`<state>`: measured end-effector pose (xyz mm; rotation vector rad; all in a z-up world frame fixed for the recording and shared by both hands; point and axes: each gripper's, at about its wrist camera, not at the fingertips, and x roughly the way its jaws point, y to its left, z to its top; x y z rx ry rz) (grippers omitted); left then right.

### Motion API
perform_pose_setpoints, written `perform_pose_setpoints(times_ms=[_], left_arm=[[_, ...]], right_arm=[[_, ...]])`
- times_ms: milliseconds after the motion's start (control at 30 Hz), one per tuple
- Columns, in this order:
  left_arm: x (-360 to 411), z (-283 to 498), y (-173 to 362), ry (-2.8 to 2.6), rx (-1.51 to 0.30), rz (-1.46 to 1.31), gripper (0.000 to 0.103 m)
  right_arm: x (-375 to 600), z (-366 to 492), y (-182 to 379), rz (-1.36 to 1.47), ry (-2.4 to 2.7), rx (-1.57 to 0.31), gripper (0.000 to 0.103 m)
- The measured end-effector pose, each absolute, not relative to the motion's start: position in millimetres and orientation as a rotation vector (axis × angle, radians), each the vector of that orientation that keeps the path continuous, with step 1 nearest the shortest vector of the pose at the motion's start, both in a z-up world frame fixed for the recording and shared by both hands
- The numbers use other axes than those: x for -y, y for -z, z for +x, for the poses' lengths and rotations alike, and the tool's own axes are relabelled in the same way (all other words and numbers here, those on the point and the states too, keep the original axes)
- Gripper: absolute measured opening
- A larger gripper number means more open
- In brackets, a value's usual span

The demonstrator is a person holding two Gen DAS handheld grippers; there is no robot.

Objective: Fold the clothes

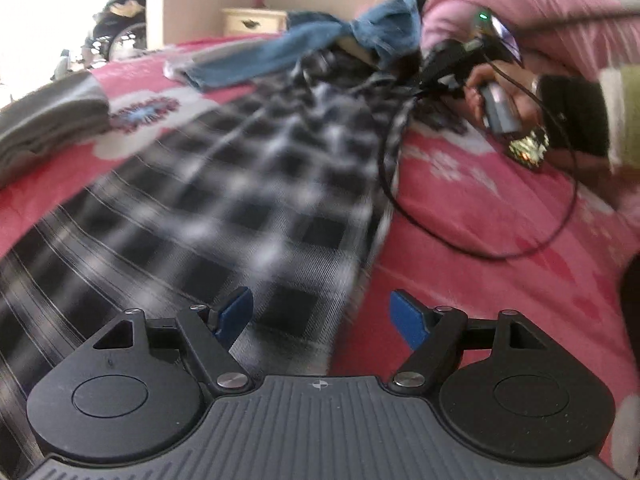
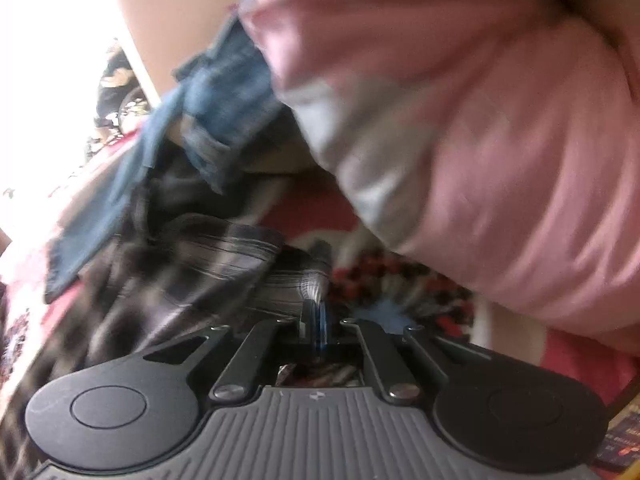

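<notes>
A black-and-white checked woven shirt (image 1: pixel 224 200) lies stretched across the bed's pink flowered cover (image 1: pixel 472 216), running from the near edge toward the far side, where it bunches up under a pair of blue denim jeans (image 1: pixel 304 52). The left gripper (image 1: pixel 322 316) hovers over the shirt's near end with its blue-padded jaws spread wide and nothing between them. At the shirt's far end the right gripper (image 2: pixel 318 320) has its jaws pressed together on a fold of the checked cloth (the right wrist view is blurred, but striped fabric (image 2: pixel 288 284) rises straight from the pads). In the left wrist view a hand (image 1: pixel 504 96) in a dark sleeve holds that right gripper, a black cable (image 1: pixel 520 252) looping from it over the cover. A folded grey garment (image 1: pixel 48 120) sits at the bed's left edge, and a pink quilt (image 1: pixel 540 12) is heaped at the far right corner.
</notes>
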<state>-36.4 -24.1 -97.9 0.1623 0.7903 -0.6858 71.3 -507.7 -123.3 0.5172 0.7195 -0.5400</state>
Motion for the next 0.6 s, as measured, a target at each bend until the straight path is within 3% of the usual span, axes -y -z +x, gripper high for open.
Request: perform_pose_setpoints(times_ms=[233, 500, 533, 600], left_arm=[[22, -38, 104, 0.691, -0.788, 0.221, 0.076], [26, -40, 107, 0.694, -0.749, 0.265, 0.076], [26, -39, 107, 0.694, -0.744, 0.267, 0.076], [27, -37, 107, 0.695, -0.735, 0.271, 0.076]], right_arm=[[492, 83, 126, 0.277, 0.719, -0.777, 0.0], [471, 48, 88, 0.371, 0.501, -0.665, 0.003], [465, 48, 84, 0.396, 0.456, -0.649, 0.004], [460, 57, 84, 0.506, 0.369, -0.655, 0.017]])
